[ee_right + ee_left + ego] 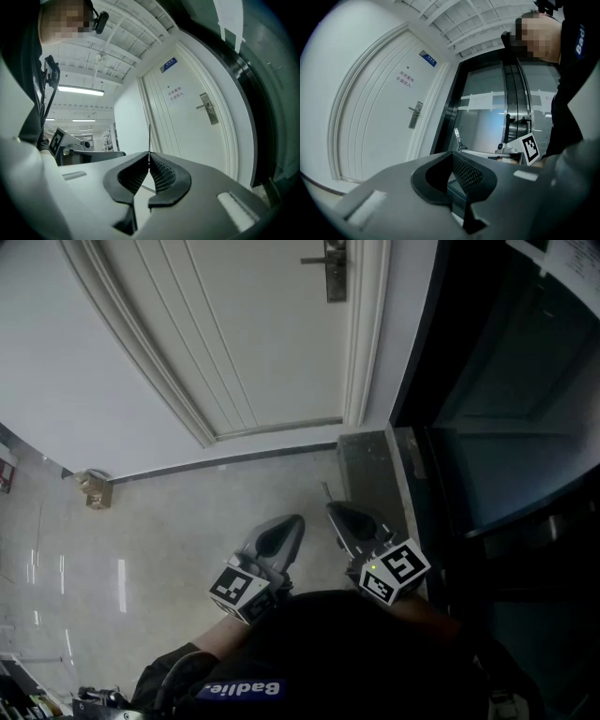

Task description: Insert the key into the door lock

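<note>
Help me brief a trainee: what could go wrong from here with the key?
1. The right gripper pinches the key only at its base, with the thin blade sticking out. It may twist or slip when pushed against the lock.
2. The lock is far off and small on the door. A poorly aimed approach could scrape the plate rather than find the keyhole.
</note>
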Action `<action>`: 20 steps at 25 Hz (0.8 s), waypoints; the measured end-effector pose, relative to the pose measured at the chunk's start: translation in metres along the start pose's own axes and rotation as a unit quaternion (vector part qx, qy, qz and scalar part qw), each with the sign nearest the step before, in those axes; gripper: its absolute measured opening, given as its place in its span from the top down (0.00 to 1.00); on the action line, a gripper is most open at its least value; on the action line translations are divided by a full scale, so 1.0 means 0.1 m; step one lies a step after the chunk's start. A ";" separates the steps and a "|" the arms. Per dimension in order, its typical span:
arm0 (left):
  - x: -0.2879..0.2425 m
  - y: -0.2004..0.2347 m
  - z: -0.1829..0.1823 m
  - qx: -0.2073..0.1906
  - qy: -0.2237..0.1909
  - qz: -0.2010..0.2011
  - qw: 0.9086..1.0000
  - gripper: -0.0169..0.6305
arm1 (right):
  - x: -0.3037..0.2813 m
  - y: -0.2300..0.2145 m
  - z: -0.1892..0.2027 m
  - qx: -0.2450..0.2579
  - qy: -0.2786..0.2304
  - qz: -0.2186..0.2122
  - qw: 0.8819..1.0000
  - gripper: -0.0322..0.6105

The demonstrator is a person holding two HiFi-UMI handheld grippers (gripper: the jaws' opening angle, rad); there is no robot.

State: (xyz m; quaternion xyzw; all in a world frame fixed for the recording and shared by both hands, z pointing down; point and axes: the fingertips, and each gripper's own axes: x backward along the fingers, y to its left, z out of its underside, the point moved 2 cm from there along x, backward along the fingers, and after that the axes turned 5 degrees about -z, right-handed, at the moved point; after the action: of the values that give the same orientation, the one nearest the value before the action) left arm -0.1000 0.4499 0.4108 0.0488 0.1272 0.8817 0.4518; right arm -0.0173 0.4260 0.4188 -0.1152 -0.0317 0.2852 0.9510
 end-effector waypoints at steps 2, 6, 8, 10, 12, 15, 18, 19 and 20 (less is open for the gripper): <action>-0.08 -0.07 0.00 0.000 0.000 -0.009 1.000 0.94 | 0.08 -0.11 -0.02 -0.005 0.000 -0.005 1.000 0.93; -0.25 -0.15 0.07 -0.004 -0.009 -0.028 1.000 0.94 | 0.23 -0.31 -0.05 -0.010 0.002 -0.014 1.000 0.93; -0.31 -0.20 0.10 -0.008 -0.006 -0.032 0.999 0.94 | 0.28 -0.36 -0.05 -0.014 0.004 -0.020 1.000 0.93; -0.37 -0.26 0.11 -0.014 -0.003 -0.034 0.999 0.94 | 0.32 -0.41 -0.05 -0.016 0.004 -0.024 1.000 0.93; -0.45 -0.30 0.08 -0.010 -0.002 -0.038 0.999 0.94 | 0.34 -0.48 -0.06 -0.017 0.003 -0.025 1.000 0.93; -0.58 -0.27 0.07 -0.010 -0.004 -0.038 0.999 0.94 | 0.32 -0.61 -0.06 -0.017 0.004 -0.023 1.000 0.93; -0.69 -0.16 0.07 -0.015 -0.007 -0.031 0.999 0.94 | 0.24 -0.74 -0.05 -0.015 0.008 -0.014 1.000 0.93; -0.74 -0.12 0.04 -0.012 -0.008 -0.028 0.999 0.94 | 0.20 -0.79 -0.06 -0.014 0.010 -0.011 1.000 0.93; -0.80 -0.07 0.01 -0.007 -0.008 -0.025 1.000 0.94 | 0.14 -0.84 -0.07 -0.013 0.012 -0.008 1.000 0.93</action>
State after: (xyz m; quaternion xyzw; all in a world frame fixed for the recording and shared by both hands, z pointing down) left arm -0.0473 0.3892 0.4123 0.0499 0.1188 0.8703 0.4754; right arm 0.0406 0.3639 0.4321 -0.1311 -0.0252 0.2756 0.9519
